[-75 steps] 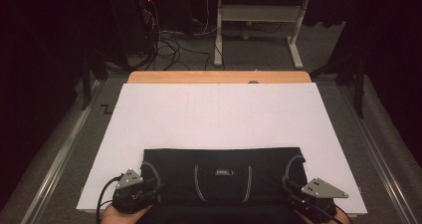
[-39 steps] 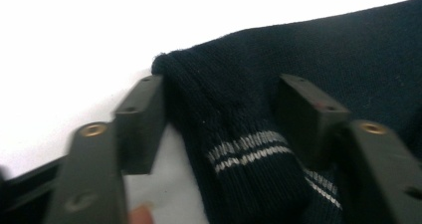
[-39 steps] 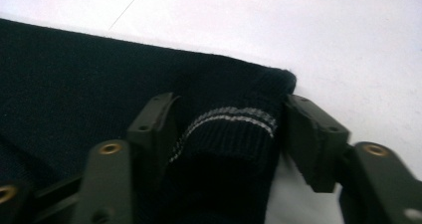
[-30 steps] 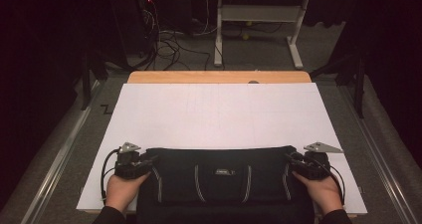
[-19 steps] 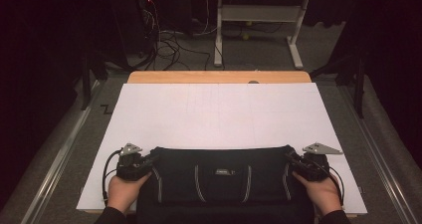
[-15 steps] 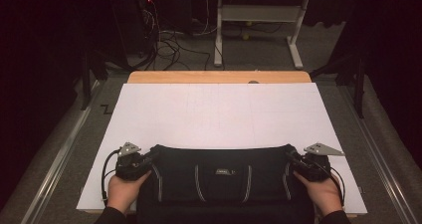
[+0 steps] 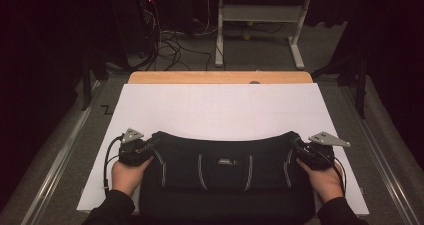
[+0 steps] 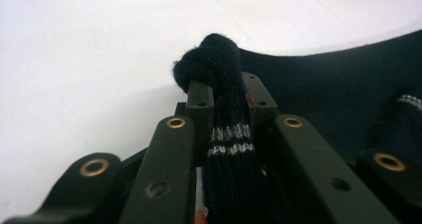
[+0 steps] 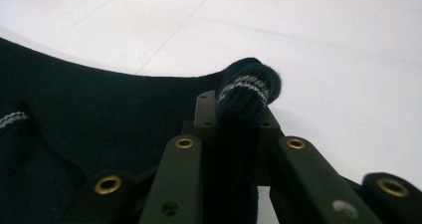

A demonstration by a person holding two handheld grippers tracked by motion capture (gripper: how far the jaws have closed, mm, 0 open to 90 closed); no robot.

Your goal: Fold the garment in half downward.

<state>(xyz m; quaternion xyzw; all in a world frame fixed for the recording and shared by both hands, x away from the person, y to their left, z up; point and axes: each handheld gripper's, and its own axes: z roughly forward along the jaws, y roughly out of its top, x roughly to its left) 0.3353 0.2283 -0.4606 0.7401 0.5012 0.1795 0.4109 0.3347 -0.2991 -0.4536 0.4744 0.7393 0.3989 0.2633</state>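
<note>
Surface: white sheet (image 7: 220, 110) is covering the wooden table (image 7: 220, 77), dark room beyond.
Left gripper (image 7: 151, 144): jaws have just been closing and are now pinching the garment's far left corner, ribbed striped knit bunching between the fingertips (image 8: 199, 97).
Right gripper (image 7: 295, 144): jaws have just been closing and are now clamping the far right corner, a striped fold poking past the fingertips (image 9: 205, 107).
Dark garment (image 7: 225, 177): is lying flat at the near edge of the sheet, spanning between both grippers, far edge sagging in a shallow curve.
Hands: left hand (image 7: 125, 176) and right hand (image 7: 325, 179) are gripping the tools at the garment's sides.
</note>
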